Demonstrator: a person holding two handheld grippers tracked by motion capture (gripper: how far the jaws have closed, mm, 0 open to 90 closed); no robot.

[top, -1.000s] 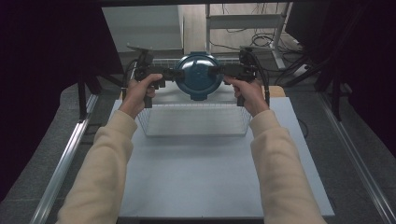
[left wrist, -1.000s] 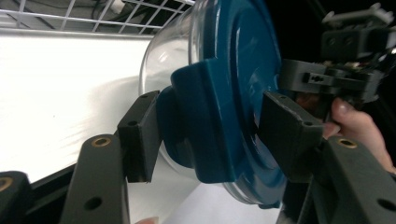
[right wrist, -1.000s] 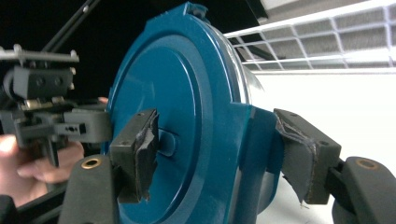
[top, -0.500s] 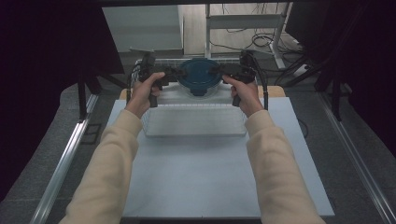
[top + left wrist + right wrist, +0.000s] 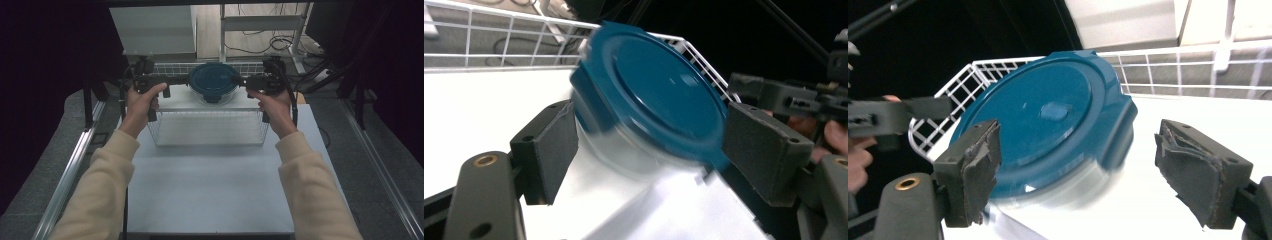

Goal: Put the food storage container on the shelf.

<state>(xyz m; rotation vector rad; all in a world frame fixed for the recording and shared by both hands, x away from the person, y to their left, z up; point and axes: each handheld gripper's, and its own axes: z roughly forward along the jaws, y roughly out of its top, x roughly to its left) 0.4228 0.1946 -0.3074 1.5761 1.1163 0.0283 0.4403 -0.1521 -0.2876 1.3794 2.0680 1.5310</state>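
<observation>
Together, we hold a round container with a dark teal lid [image 5: 214, 81] between our two tools, over the far part of a white wire basket [image 5: 207, 129] that stands on the pale desk [image 5: 210, 195]. From the high view, our left hand-held gripper [image 5: 176, 80] reaches in from the left and our right hand-held gripper [image 5: 248, 80] from the right, each meeting the container's edge at its own side. Looking along the left hand-held gripper [image 5: 646, 150], we see its two black jaws spread apart with the lid and the clear body below it between them; the right-hand pad sits against the lid's rim, while the left-hand pad stands just beside the body, and we cannot tell whether it touches. Along the right hand-held gripper [image 5: 1073, 160], the jaws are also apart: the left pad overlaps the lid's rim and the right pad stands clear of it. The container [image 5: 1048, 130] is tilted in both close views, and its clear body is blurred. The basket's wire wall runs behind it.
</observation>
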